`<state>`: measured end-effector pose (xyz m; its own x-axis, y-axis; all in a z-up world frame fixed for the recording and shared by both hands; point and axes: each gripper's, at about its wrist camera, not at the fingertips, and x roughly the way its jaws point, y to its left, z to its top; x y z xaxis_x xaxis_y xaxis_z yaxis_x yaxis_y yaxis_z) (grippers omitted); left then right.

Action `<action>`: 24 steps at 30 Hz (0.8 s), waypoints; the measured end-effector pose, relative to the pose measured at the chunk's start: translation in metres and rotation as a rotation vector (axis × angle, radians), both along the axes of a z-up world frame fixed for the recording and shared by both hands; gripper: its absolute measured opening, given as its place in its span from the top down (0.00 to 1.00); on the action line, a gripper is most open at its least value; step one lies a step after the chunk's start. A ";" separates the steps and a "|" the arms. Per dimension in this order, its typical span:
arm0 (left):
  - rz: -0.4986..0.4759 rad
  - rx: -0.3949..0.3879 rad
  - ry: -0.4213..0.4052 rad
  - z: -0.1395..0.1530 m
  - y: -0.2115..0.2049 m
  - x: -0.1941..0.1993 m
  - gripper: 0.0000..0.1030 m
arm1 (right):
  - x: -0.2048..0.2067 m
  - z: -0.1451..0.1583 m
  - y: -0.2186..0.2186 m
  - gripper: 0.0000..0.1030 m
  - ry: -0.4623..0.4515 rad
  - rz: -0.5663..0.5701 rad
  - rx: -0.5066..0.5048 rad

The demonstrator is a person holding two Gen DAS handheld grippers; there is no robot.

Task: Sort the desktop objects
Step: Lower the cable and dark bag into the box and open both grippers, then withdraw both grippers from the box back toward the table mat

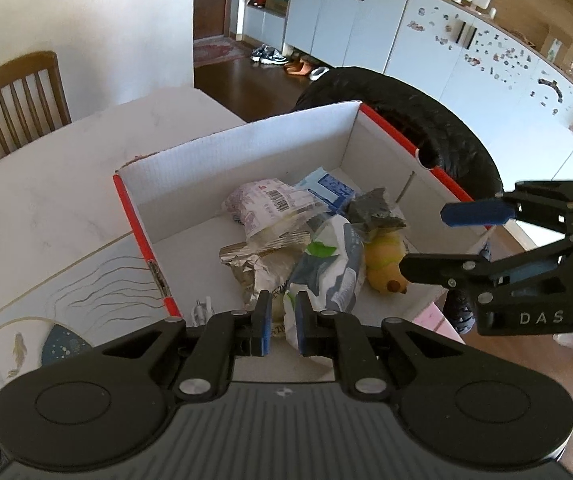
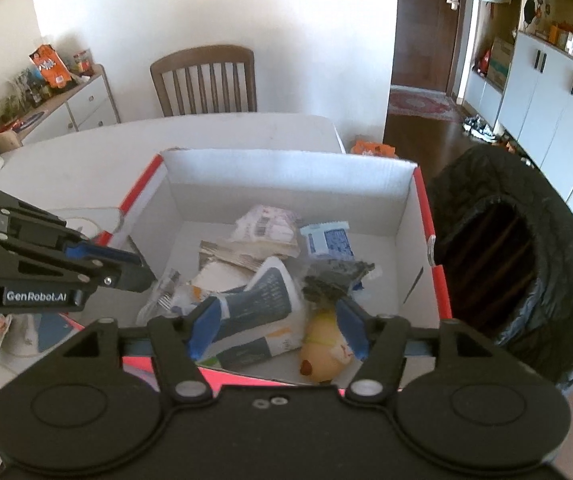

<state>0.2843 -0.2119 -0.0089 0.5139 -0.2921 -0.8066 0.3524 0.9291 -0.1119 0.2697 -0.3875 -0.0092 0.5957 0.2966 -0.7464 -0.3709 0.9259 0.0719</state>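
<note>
The white-and-grey snack pouch (image 2: 262, 300), lying inside the red-rimmed box (image 1: 246, 136) with its long axis running away from the camera, is framed directly ahead between the wide-spread right gripper (image 2: 276, 328), the nearer, while the left gripper (image 1: 282, 322) is held narrowly parted and empty.

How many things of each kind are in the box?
Crinkly wrappers and packets: 5, including the barcode packet, blue sachet, silver wrapper, grey pouch and dark wrapper.
Yellow toy: 1.
Total: 6.
</note>
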 end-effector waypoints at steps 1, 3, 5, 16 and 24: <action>-0.001 0.008 -0.008 0.001 0.000 -0.003 0.90 | -0.003 0.002 0.002 0.36 -0.007 0.003 -0.002; -0.003 0.014 -0.016 0.003 0.002 -0.008 0.90 | -0.008 0.006 0.006 0.35 -0.023 0.009 -0.013; -0.005 0.011 -0.025 0.006 0.006 -0.014 0.90 | -0.014 0.009 0.010 0.34 -0.033 0.013 -0.018; -0.012 0.013 -0.075 0.017 0.027 -0.046 0.89 | -0.044 0.016 0.027 0.19 -0.072 -0.027 0.004; -0.021 -0.006 -0.092 0.018 0.053 -0.073 0.82 | -0.072 0.015 0.051 0.17 -0.082 -0.047 0.025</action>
<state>0.2111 -0.1593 0.0095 0.5791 -0.3081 -0.7548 0.3813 0.9207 -0.0833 0.1980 -0.3365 0.0057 0.6680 0.2854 -0.6872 -0.3331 0.9405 0.0668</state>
